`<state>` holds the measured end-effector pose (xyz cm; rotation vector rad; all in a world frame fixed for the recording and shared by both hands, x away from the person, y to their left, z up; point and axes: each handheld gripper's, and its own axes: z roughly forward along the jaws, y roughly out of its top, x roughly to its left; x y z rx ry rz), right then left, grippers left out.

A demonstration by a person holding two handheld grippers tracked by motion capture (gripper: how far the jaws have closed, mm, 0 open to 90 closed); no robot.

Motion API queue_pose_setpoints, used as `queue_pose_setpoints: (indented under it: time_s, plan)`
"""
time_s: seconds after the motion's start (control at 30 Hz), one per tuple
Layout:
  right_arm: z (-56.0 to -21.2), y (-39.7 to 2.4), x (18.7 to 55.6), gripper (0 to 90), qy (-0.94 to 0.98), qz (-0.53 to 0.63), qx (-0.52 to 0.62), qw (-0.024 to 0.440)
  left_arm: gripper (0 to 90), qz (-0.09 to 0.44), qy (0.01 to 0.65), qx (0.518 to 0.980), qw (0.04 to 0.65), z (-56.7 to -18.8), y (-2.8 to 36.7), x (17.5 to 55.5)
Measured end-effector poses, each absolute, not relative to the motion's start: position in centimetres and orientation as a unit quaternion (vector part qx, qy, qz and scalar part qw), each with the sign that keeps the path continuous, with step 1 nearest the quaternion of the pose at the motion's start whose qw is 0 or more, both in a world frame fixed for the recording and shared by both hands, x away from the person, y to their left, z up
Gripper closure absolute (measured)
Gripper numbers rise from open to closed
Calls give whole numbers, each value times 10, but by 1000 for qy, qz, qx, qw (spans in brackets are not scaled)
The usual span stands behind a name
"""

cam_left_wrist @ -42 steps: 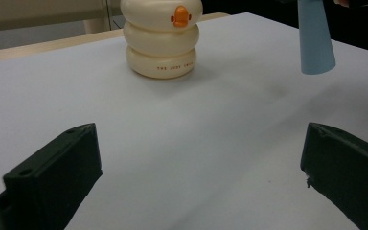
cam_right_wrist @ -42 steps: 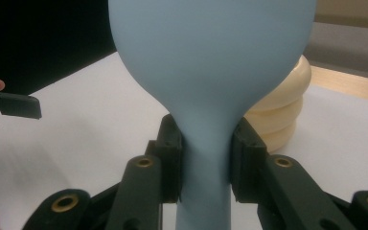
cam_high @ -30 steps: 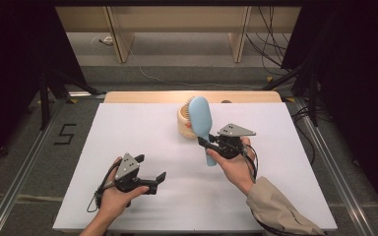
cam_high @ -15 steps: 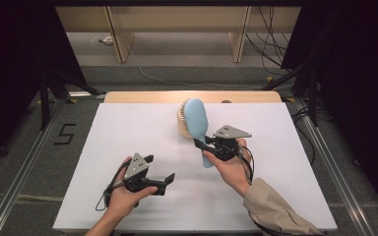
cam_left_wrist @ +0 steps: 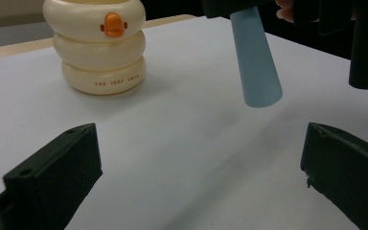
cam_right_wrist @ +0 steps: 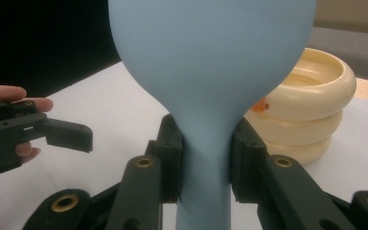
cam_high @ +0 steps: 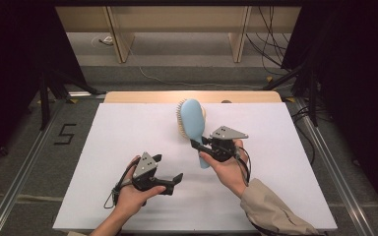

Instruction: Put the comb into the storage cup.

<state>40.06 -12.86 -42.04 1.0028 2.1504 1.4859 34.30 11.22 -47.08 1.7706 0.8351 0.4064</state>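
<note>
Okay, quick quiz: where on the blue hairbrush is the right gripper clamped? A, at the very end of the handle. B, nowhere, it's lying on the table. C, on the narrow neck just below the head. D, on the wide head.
C: in the right gripper view the right gripper has both pads pressed on the blue hairbrush at its narrow neck, below the head.

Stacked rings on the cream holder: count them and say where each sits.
3. The cream holder is three rings stacked: bottom on the white table, middle above it, top bearing the orange beak. None looks hidden.
</note>
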Motion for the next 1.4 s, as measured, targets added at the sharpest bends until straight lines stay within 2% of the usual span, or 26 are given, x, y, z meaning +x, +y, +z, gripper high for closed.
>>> queue_pose_setpoints:
  time_s: [0.6,1.4]
  plan:
    - [-420,-117,396,703,759,529,343,164,7,157,336,757,538,-474,80,349]
    - [-423,-108,391,703,762,531,334,160,72,148,344,752,542,-476,66,357]
